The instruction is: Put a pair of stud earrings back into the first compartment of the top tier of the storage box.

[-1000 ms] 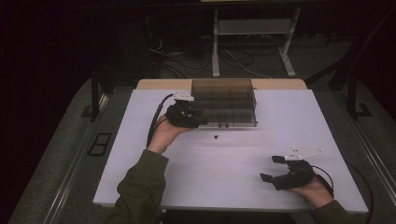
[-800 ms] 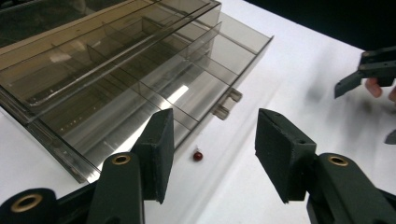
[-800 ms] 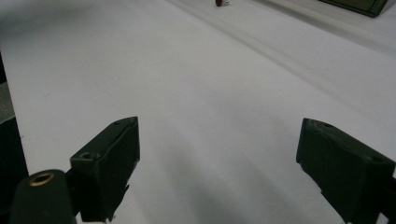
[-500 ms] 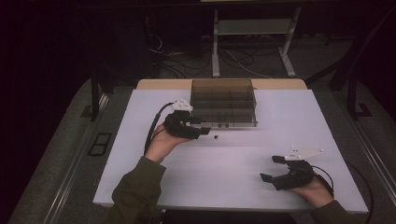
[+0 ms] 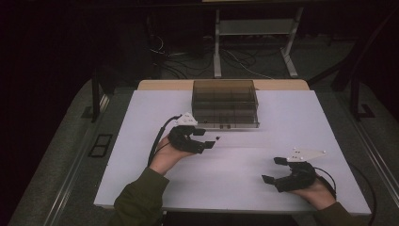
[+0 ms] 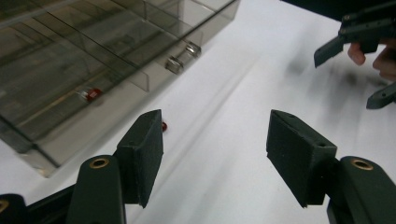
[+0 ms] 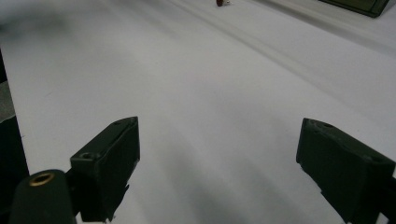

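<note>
A smoky clear compartment box (image 5: 225,103) stands at the table's far middle; in the left gripper view the box (image 6: 93,56) holds a small red piece (image 6: 93,94) in one compartment. Another tiny red piece (image 5: 218,137) lies on the white table in front of the box. My left gripper (image 5: 210,140) points right at it, a little short of it. Its jaws have just been opening and nothing is between the pads (image 6: 140,149); the loose red piece (image 6: 164,126) peeks out beside the left pad. My right gripper (image 5: 272,169) rests open near the front right, empty (image 7: 219,154).
The white table (image 5: 291,122) has bare room between the two grippers. The box front carries two small metal latches (image 6: 182,58). The other hand's gripper (image 6: 355,37) is far off in the left gripper view. Cables and a metal stand (image 5: 254,42) lie on the floor behind.
My left gripper has come away from the box front, toward the near side and lower over the table, and its jaws have widened. The right gripper has stayed put.
</note>
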A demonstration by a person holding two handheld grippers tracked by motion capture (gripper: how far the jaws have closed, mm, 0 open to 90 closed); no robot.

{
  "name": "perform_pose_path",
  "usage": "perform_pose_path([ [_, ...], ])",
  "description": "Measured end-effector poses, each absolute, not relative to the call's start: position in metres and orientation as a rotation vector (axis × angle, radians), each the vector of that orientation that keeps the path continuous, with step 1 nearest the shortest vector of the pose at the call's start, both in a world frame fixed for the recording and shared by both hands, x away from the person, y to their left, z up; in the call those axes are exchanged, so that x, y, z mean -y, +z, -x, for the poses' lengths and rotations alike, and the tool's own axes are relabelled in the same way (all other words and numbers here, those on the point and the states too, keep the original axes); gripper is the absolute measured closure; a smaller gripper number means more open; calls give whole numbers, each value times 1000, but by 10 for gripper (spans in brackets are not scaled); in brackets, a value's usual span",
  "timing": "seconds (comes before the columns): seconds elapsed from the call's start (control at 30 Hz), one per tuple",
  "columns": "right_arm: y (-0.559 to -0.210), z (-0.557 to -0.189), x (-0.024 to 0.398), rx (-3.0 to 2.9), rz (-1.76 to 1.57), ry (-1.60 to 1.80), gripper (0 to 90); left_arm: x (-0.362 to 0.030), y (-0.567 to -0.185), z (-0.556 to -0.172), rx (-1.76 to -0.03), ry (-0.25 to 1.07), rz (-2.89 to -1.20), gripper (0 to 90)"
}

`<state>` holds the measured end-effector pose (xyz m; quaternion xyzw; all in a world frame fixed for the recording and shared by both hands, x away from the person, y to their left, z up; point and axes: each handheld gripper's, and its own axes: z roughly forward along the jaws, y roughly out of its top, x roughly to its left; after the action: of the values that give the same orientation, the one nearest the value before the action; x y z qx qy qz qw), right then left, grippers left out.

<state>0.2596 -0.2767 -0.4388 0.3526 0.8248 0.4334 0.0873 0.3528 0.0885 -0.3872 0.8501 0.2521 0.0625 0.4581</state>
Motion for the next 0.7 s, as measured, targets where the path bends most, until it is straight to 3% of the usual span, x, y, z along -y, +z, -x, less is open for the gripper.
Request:
perform_pose_path([
  [0.47,-439,-259,276,-2457,-1046,1294,129,-72,-412,-352,-632,184,-2132,344],
  [0.7,-439,-260,275,-2461,-1046,1289,129,-64,-424,-359,-637,231,-2183,411],
])
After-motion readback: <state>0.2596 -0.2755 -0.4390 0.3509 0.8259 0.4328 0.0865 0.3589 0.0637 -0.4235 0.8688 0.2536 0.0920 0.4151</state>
